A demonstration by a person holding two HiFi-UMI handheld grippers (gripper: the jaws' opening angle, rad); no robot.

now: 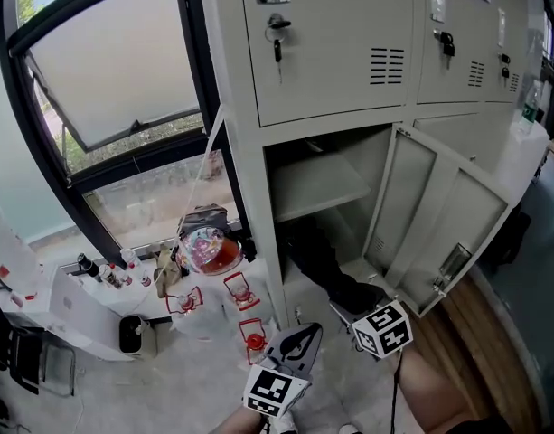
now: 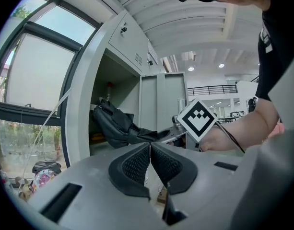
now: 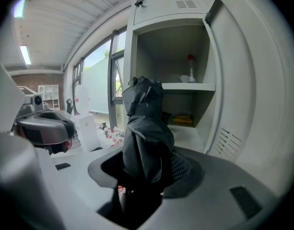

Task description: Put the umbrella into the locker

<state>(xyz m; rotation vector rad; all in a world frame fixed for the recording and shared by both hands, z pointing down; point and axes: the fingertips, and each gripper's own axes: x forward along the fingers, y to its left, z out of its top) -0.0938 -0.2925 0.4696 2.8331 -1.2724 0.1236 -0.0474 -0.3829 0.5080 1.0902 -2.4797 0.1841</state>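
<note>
1. I'm looking at a bank of grey metal lockers [image 1: 349,52] next to a tilted window [image 1: 114,70]. Small bottles [image 1: 105,274] and other clutter sit on the ledge below the glass.
2. The lower locker stands with its door [image 1: 439,233] swung wide. Inside, a shelf [image 1: 317,188] splits the compartment. From the right gripper view I can see a red-capped bottle [image 3: 190,68] on that shelf and something yellow [image 3: 182,120] underneath it.
3. The right gripper [image 1: 346,315] is clamped on the near end of the folded black umbrella [image 1: 326,265]. Its pads press into the bunched fabric from both sides.
4. The umbrella points away from me into the lower part of the open locker, below the shelf. Its far end is at or just inside the opening. I can't tell whether it rests on the compartment floor.
5. The left gripper [image 2: 150,159] has its pads closed together with nothing between them. It hangs just beside the right one, outside the locker.
6. My read on progress:
   - Done: the door is open, the umbrella is picked up and lined up with the compartment.
   - Left: push it fully in under the shelf, let go, and back the right gripper out.
7. The fabric is loose, so I'd watch for it catching on the door frame on the way in.
</note>
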